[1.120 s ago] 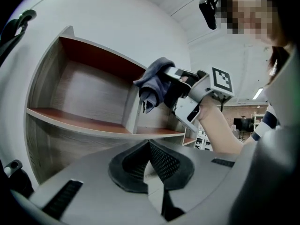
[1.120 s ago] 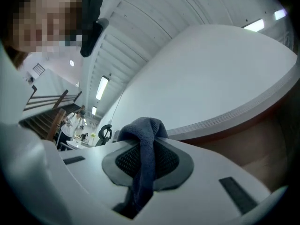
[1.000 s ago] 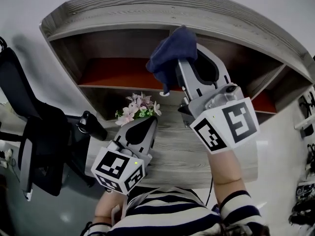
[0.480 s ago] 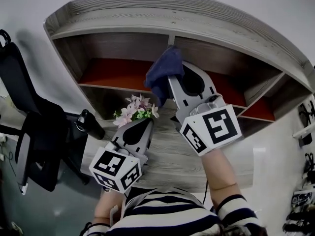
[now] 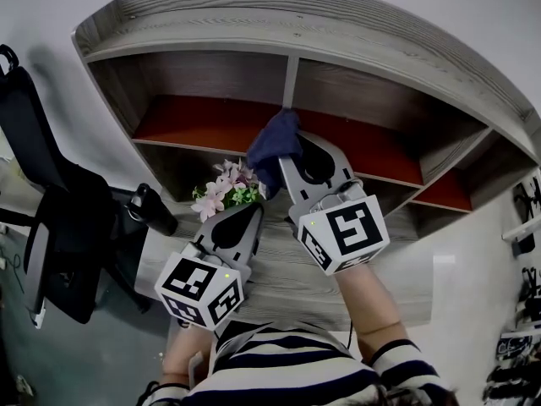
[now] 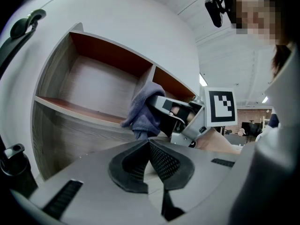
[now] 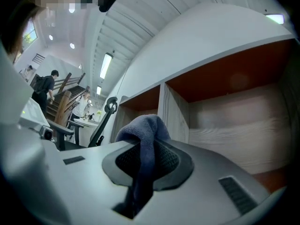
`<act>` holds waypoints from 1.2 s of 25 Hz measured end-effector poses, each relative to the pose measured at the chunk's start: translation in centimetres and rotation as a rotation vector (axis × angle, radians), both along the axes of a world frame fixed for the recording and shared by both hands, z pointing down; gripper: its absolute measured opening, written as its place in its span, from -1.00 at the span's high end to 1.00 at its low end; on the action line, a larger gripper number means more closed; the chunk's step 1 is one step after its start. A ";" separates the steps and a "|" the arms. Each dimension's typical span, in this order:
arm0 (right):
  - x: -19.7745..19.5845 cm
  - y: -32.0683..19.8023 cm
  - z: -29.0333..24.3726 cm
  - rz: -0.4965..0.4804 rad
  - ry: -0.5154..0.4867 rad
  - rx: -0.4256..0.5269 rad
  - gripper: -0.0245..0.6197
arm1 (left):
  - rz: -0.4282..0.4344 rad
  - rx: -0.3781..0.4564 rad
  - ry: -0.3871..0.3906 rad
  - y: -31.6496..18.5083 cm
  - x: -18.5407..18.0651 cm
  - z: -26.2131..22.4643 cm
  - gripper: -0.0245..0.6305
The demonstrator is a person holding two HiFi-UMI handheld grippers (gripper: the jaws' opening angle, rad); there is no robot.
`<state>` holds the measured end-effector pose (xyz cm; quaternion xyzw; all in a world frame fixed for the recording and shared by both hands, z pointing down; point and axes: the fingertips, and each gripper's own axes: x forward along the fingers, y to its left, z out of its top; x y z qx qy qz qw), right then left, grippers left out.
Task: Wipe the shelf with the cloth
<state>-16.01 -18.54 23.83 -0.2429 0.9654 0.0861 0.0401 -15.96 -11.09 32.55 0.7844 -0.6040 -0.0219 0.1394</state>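
Now right gripper (image 5: 287, 152) clamps bunched cloth (image 5: 270, 142), long axis along jaws, tip toward shelf (image 5: 203, 123); left gripper (image 6: 149, 142) closed, empty.

The shelf (image 5: 254, 24) is matt grey wood with coarse grain; its inner boards look smooth and red-brown. The cloth (image 5: 269, 142) is soft, fuzzy dark-blue fabric. The left hand-held gripper (image 5: 256, 211) and the right hand-held gripper (image 5: 285, 157) are matt grey plastic with black ribbed pads (image 6: 161, 161). The desk (image 5: 270, 282) has the same grey grain.

right gripper (image 5: 286, 142) lowered, cloth (image 5: 269, 152) nearer shelf (image 5: 203, 123)
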 end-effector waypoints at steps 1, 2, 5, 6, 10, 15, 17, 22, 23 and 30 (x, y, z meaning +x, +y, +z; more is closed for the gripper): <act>-0.1 0.0 0.4 -0.001 0.011 -0.004 0.74 | -0.001 -0.002 0.001 0.0 0.0 0.1 0.87; -0.2 0.0 0.9 -0.002 0.020 -0.009 0.74 | -0.002 -0.003 0.001 0.0 0.1 0.1 0.87; -0.4 0.0 2.0 0.001 0.040 -0.030 0.74 | -0.004 -0.006 0.002 -0.1 0.2 0.4 0.87; -0.5 0.0 2.2 0.003 0.046 -0.030 0.74 | -0.005 -0.007 0.002 -0.1 0.3 0.4 0.87; -0.7 0.1 2.5 -0.002 0.067 -0.016 0.74 | -0.015 -0.005 0.001 0.0 0.3 0.3 0.87; -0.4 0.4 1.9 -0.024 0.066 -0.019 0.74 | -0.025 0.006 -0.009 0.3 0.5 -0.1 0.87; -0.1 0.9 1.1 -0.040 0.049 -0.005 0.74 | -0.029 0.013 -0.011 0.4 0.6 -0.4 0.87; 1.1 1.9 -2.0 -0.063 -0.021 0.025 0.74 | -0.040 0.033 -0.021 0.7 0.7 -1.2 0.87; 1.3 2.1 -2.7 -0.068 -0.036 0.034 0.74 | -0.044 0.040 -0.025 0.8 0.7 -1.4 0.87; 2.1 2.8 -7.4 -0.084 -0.130 0.108 0.74 | -0.103 0.136 -0.041 1.3 0.1 -3.8 0.87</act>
